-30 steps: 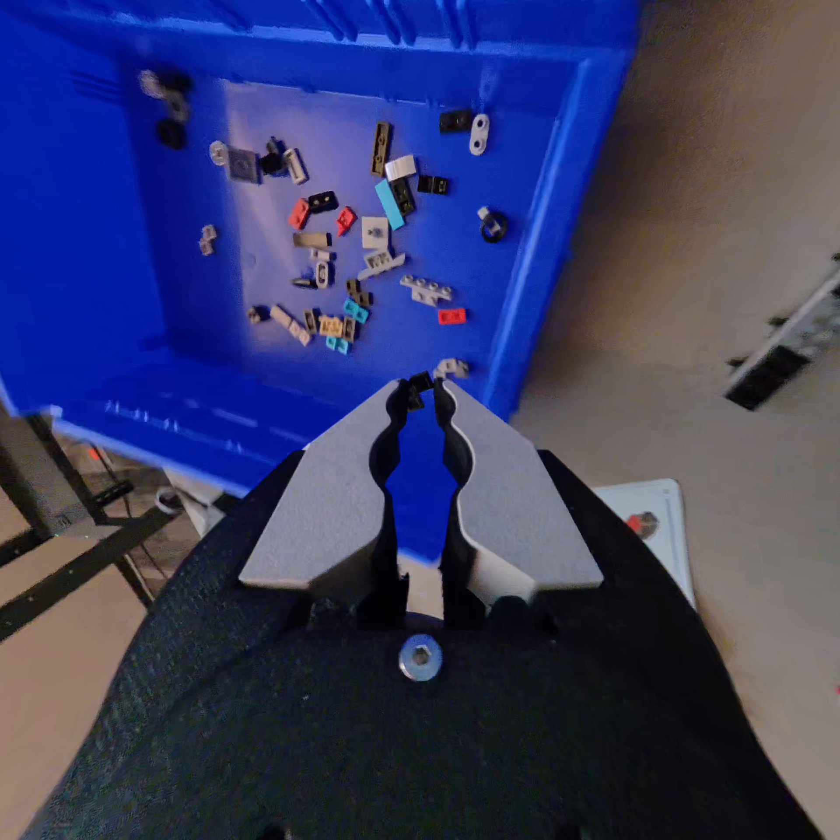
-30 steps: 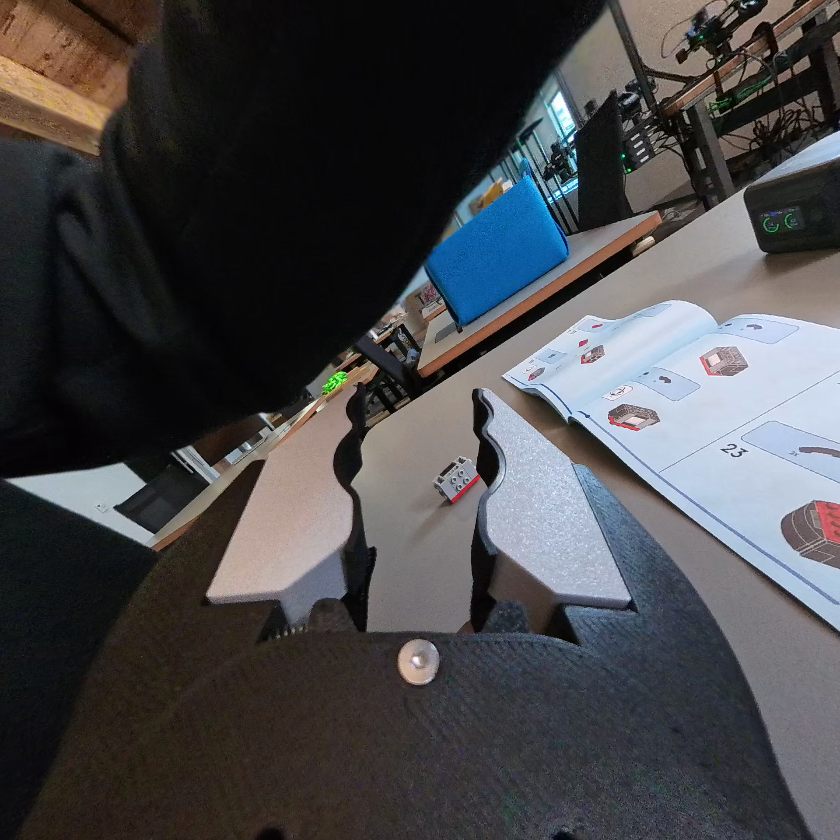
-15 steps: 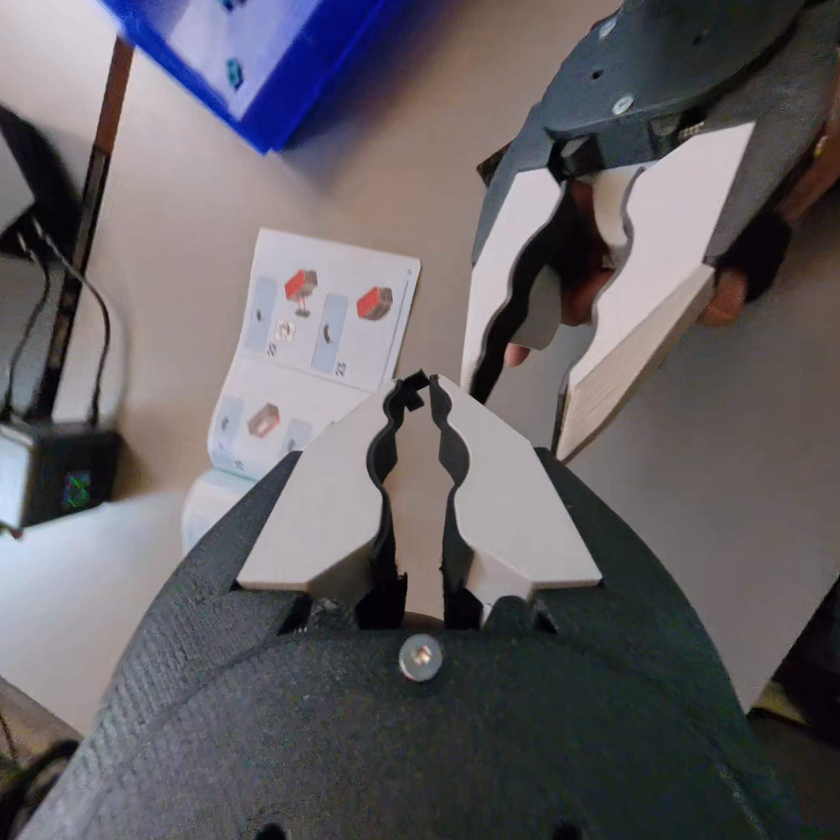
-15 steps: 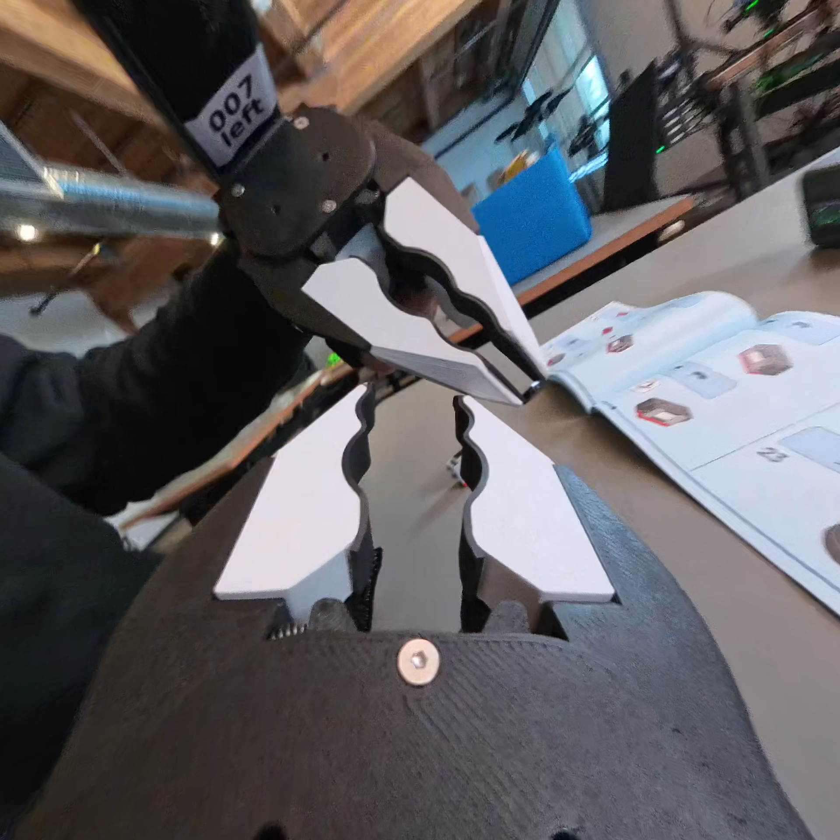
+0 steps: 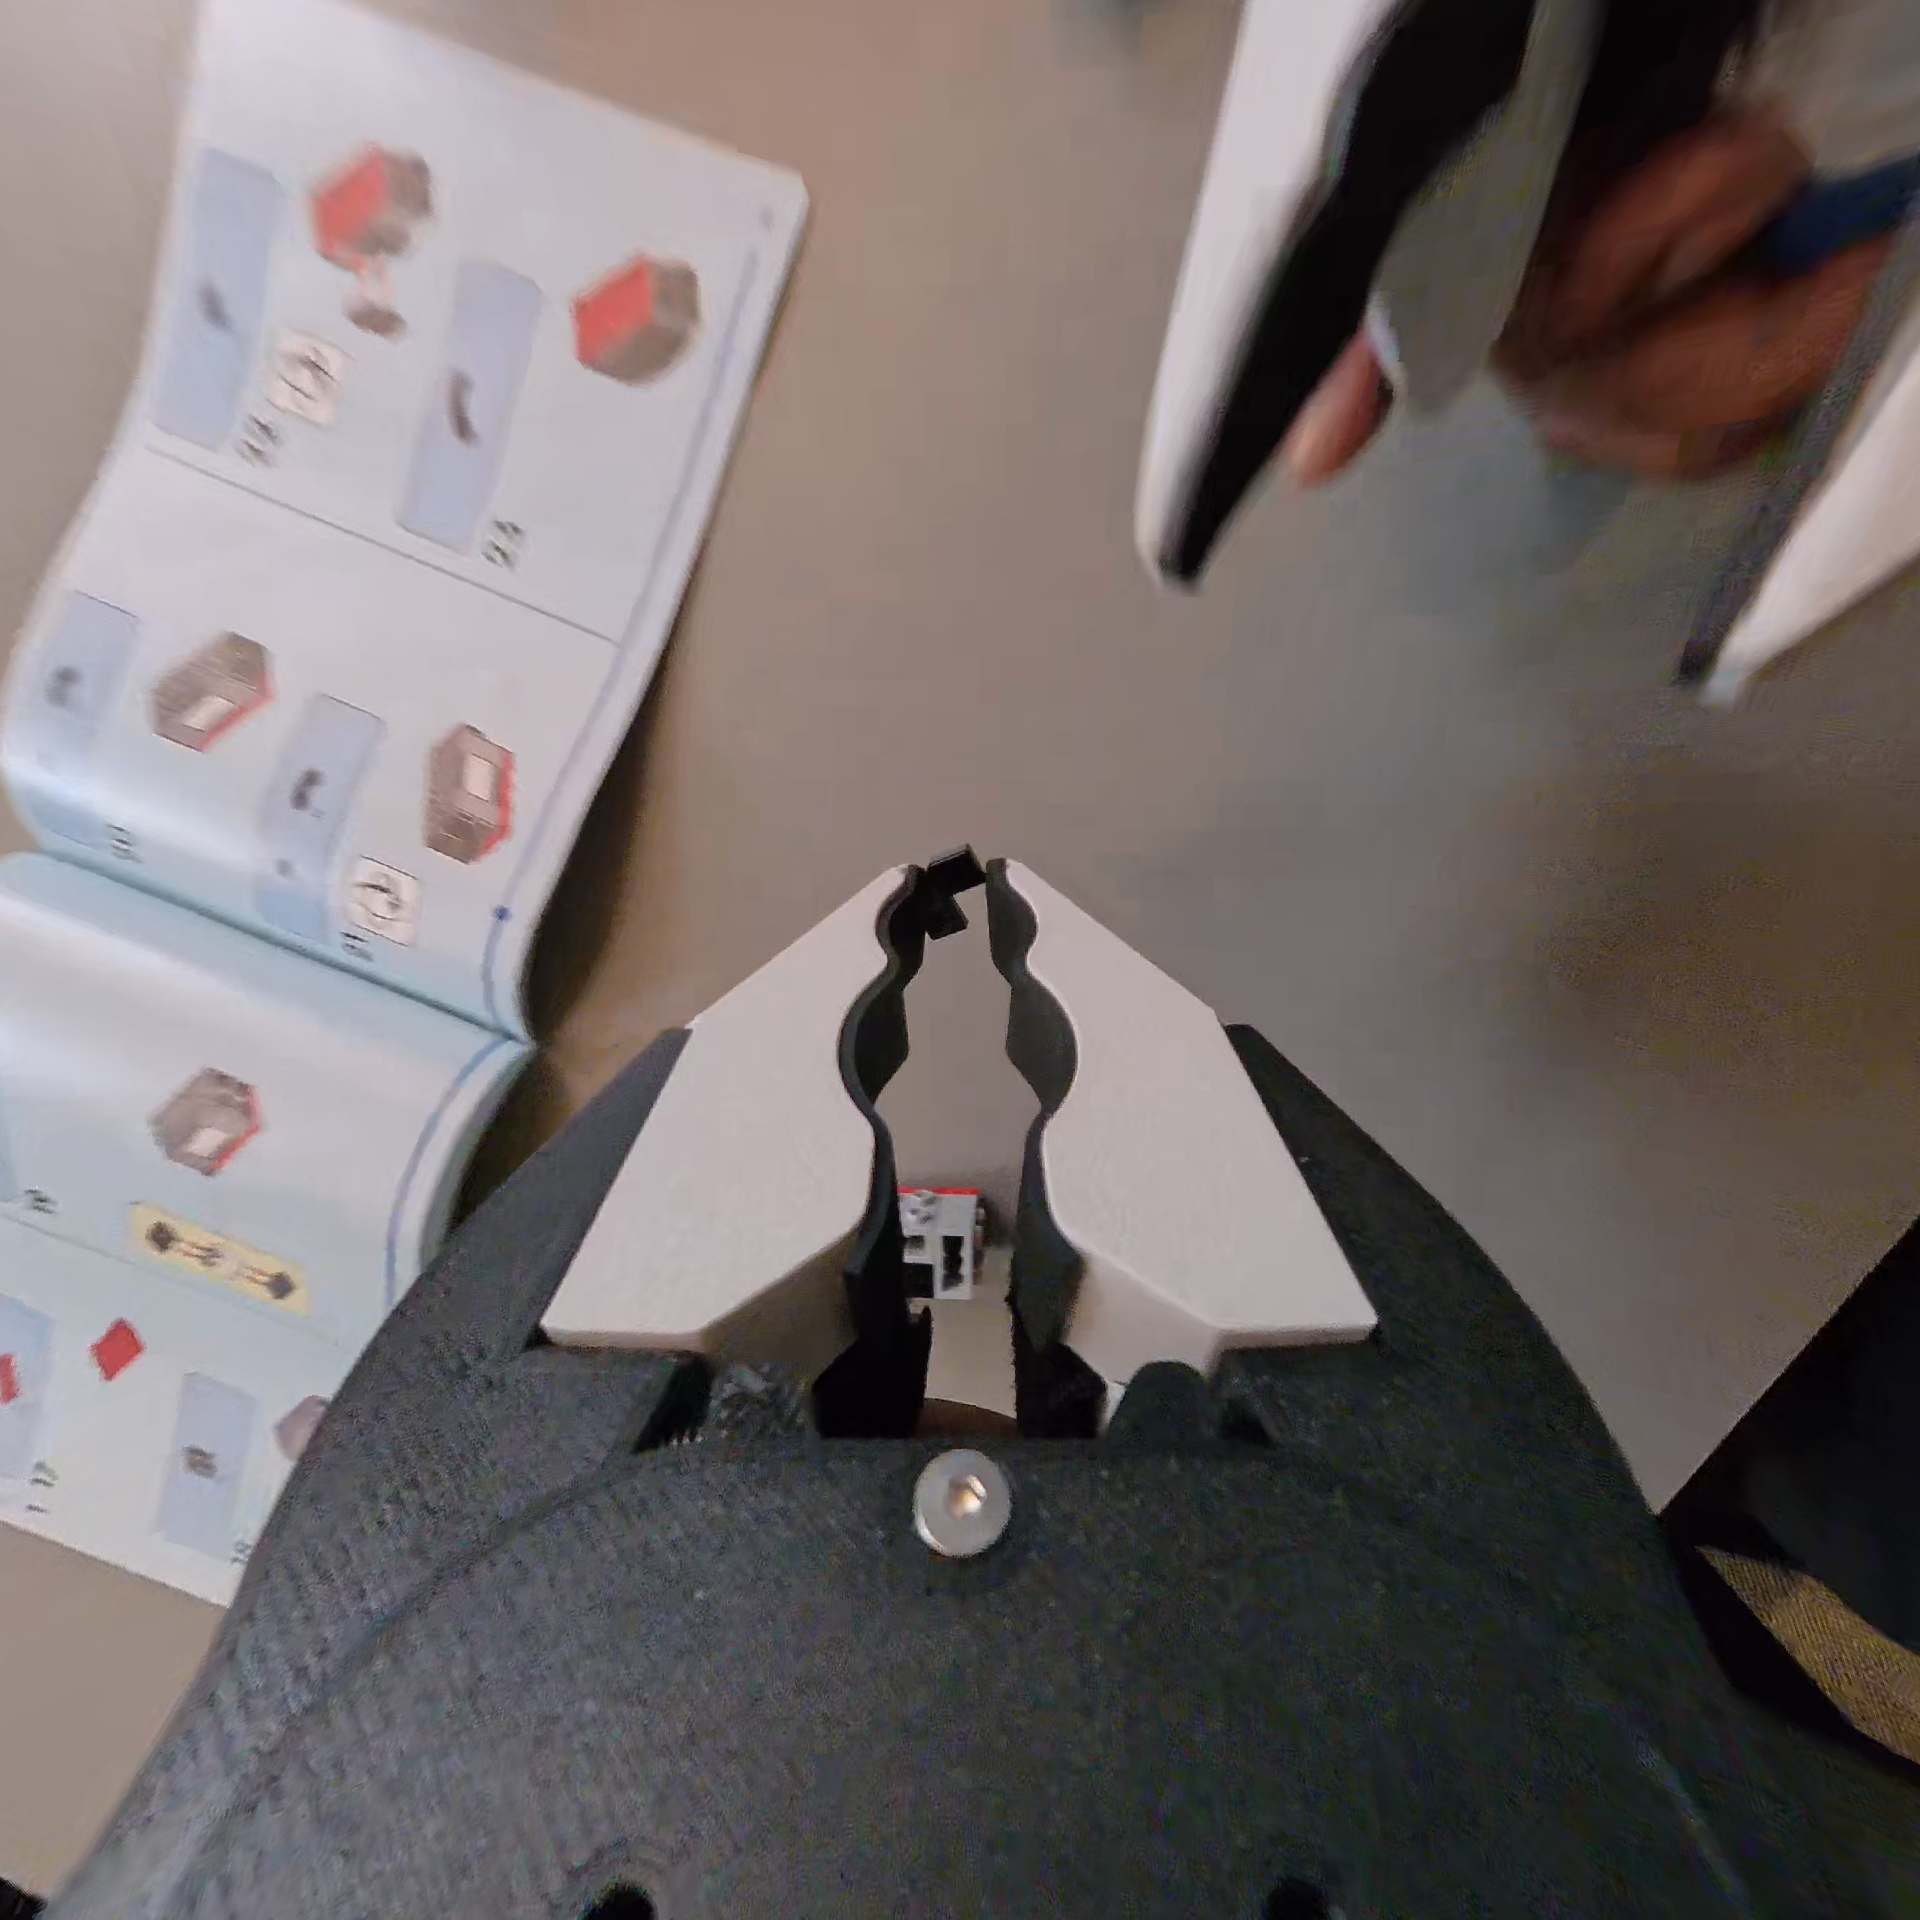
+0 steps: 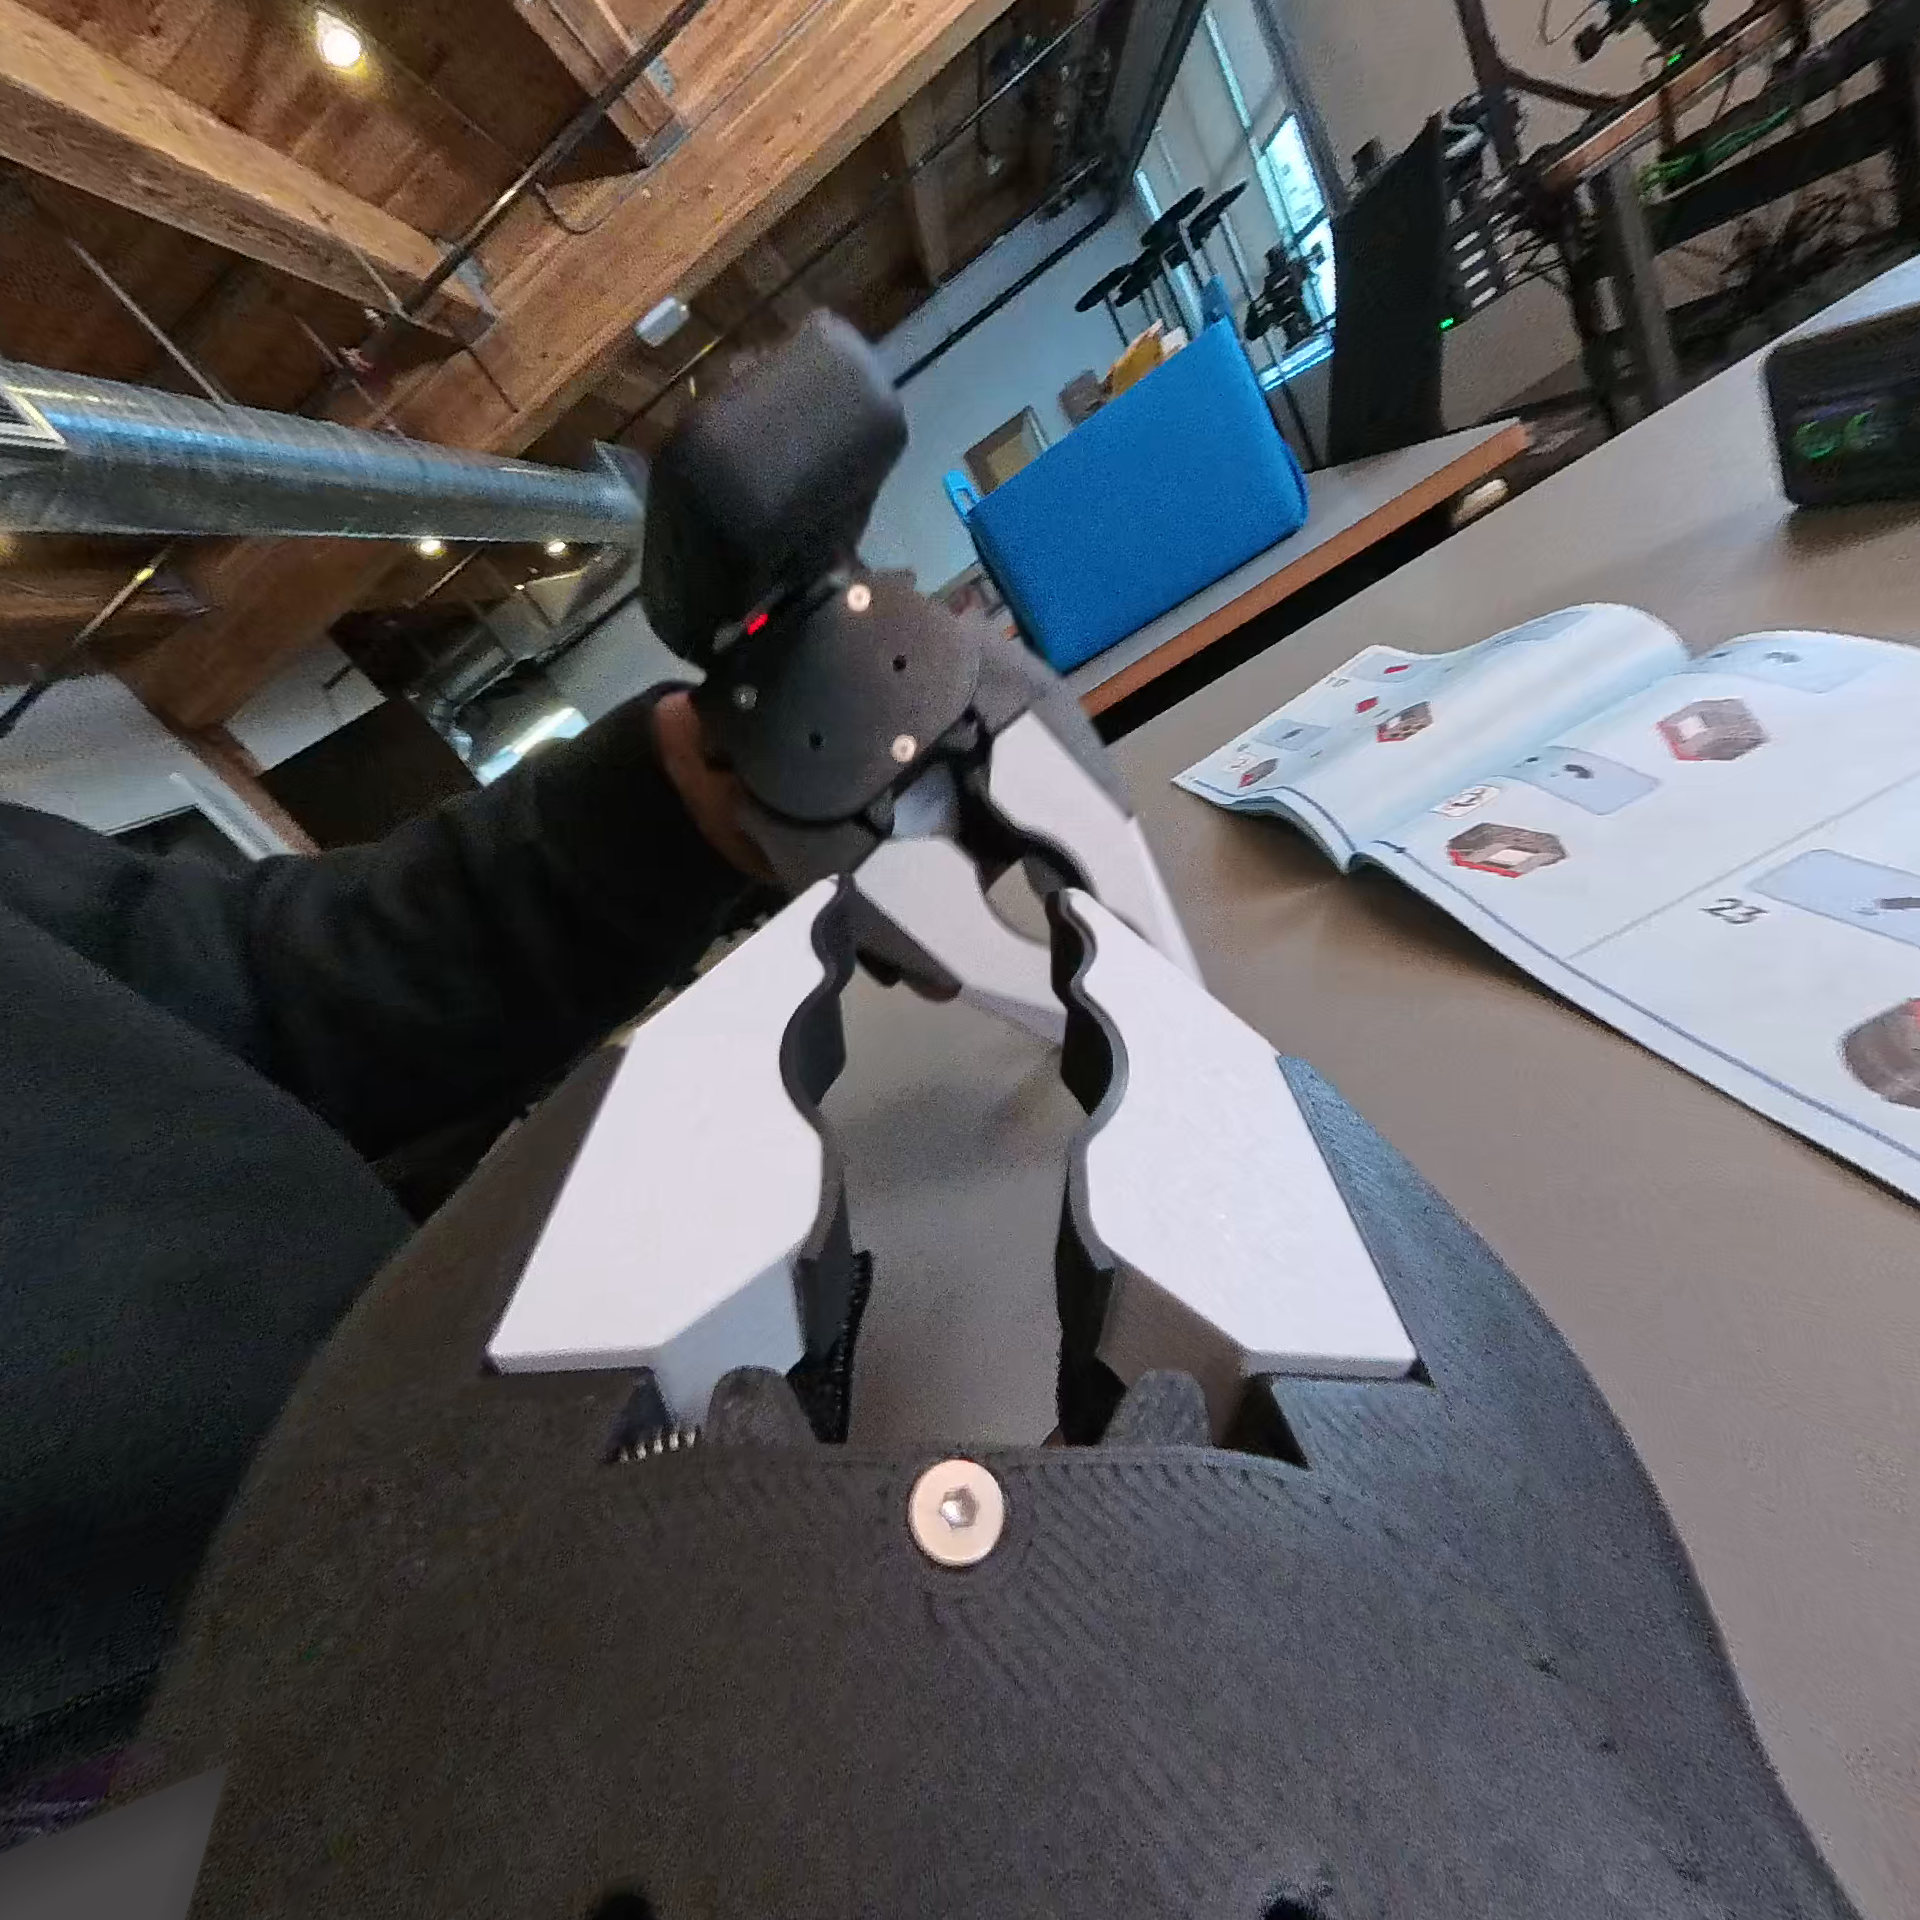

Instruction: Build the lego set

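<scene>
Left gripper (image 5: 954,871) pinches a small black Lego piece (image 5: 954,869) above the grey-and-red Lego assembly (image 5: 939,1243), right of the open paper instruction booklet (image 5: 343,665); right gripper (image 6: 951,914) gapes empty.

A flat, grey-brown table (image 5: 1195,727) carries everything. On it lie an open instruction booklet (image 5: 343,644) (its pages curve up at the fold), a small grey-and-red lego assembly (image 5: 940,1242) and a black box (image 6: 1844,426).

The instruction booklet (image 5: 343,665) is blurred and cut off; the small assembly (image 5: 940,1243) seems mostly hidden.
</scene>
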A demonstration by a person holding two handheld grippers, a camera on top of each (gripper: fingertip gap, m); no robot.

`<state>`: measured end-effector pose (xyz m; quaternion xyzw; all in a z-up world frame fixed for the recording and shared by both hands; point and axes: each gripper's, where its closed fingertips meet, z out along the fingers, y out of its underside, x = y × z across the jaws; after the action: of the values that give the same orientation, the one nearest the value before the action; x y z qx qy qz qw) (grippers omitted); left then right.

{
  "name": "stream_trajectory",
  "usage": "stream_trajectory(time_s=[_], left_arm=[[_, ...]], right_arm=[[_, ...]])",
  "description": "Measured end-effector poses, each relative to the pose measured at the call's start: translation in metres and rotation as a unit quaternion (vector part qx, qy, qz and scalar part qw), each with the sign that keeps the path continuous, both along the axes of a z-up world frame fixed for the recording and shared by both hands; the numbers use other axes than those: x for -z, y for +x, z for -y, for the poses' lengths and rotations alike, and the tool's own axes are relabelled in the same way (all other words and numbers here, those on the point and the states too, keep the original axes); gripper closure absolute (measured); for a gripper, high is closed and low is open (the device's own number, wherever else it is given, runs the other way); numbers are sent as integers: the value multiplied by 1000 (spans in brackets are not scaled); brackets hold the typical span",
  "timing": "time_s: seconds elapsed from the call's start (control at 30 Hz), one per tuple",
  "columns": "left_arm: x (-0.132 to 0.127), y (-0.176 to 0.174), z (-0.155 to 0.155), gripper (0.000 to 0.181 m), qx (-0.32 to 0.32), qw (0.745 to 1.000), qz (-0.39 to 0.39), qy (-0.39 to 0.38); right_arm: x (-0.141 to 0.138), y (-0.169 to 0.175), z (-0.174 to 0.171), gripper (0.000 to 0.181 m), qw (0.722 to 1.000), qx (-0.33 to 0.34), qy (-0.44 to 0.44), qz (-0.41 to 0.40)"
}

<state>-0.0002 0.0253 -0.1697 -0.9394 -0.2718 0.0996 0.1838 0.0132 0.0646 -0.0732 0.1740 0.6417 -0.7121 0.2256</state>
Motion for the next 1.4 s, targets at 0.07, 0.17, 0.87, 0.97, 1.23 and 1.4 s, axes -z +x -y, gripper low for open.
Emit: stream_trajectory(time_s=[0.07,0.17,0.87,0.97,1.23,1.4], left_arm=[[10,8,0,168,7,1000,13,-15],[13,16,-3,164,18,999,25,-18],[-150,-174,-155,149,166,977,-127,45],[-133,-211,-203,149,191,974,-110,47],[-35,-266,-243,150,233,970,-41,-60],[0,-283,-236,150,253,958,-10,-134]], right_arm=[[1,-5,-3,145,1000,17,3,-9],[1,-8,-4,144,999,32,9,-21],[2,1,0,142,999,15,16,-38],[2,0,0,142,999,14,14,-35],[2,-3,-1,142,1000,8,10,-12],[2,-5,-2,142,1000,7,7,-5]])
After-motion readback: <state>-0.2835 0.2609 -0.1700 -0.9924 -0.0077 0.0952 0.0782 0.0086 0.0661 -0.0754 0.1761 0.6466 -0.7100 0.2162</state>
